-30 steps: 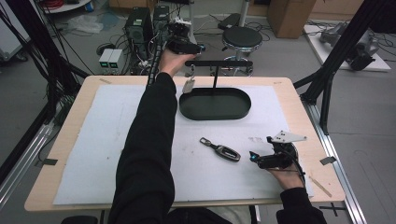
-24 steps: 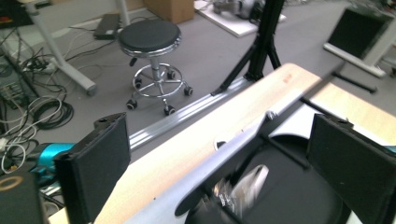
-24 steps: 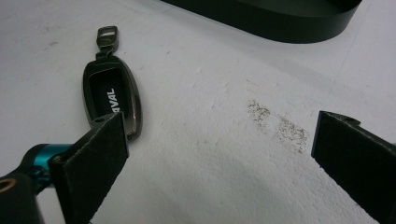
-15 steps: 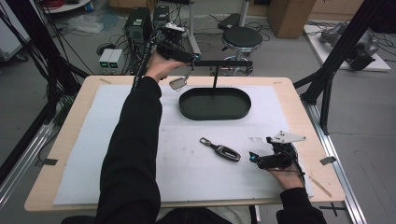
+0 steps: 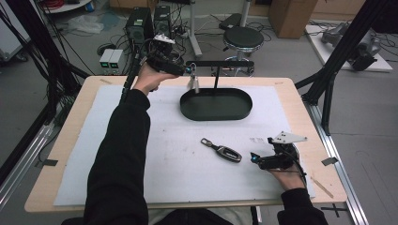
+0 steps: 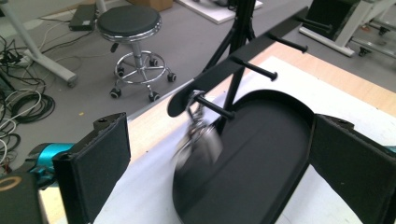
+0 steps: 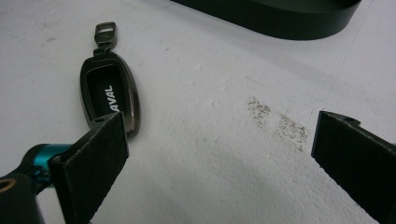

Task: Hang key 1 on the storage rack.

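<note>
**Key hung on the rack, second key on the mat**

My right gripper (image 5: 256,159) rests spread beside the car key fob (image 5: 221,150) on the white mat (image 5: 164,154). Farther off, my left gripper (image 5: 187,70), jaws just opened wide, stands clear of the keyring (image 6: 198,137) hanging from a rack peg (image 6: 212,105) over the black tray (image 5: 216,112).

The left arm is being held stretched far forward, its left gripper (image 5: 187,70) raised at the far edge, jaws having just been opening and now standing wide with nothing pressed between them; the right gripper (image 5: 256,159) is being rested low, jaws spread apart.
</note>
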The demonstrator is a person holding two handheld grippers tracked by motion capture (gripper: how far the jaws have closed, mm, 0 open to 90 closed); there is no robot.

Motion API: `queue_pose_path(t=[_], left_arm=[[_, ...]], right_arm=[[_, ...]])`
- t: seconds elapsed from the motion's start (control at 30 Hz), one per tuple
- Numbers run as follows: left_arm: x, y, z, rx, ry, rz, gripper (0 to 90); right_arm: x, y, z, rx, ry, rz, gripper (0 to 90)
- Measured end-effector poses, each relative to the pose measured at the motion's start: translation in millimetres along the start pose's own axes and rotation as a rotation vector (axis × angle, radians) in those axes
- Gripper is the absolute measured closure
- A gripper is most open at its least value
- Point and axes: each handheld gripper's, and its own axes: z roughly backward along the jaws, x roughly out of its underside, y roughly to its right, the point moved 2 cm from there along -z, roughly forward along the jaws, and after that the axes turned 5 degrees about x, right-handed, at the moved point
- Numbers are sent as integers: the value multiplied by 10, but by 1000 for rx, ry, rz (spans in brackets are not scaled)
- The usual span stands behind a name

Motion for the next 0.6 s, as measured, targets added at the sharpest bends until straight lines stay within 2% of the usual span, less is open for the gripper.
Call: queue_pose_path(t=[0.2, 0.33, 0.6], left_arm=[[52, 36, 35, -7, -11, -17, 66], [125, 64, 74, -28, -12, -52, 66], [287, 134, 175, -8, -20, -59, 66]], right_arm=[[5, 2, 4, 1, 0, 2, 32], [7, 7, 7, 2, 0, 1, 32], [-2, -7, -5, 0, -1, 5, 32]])
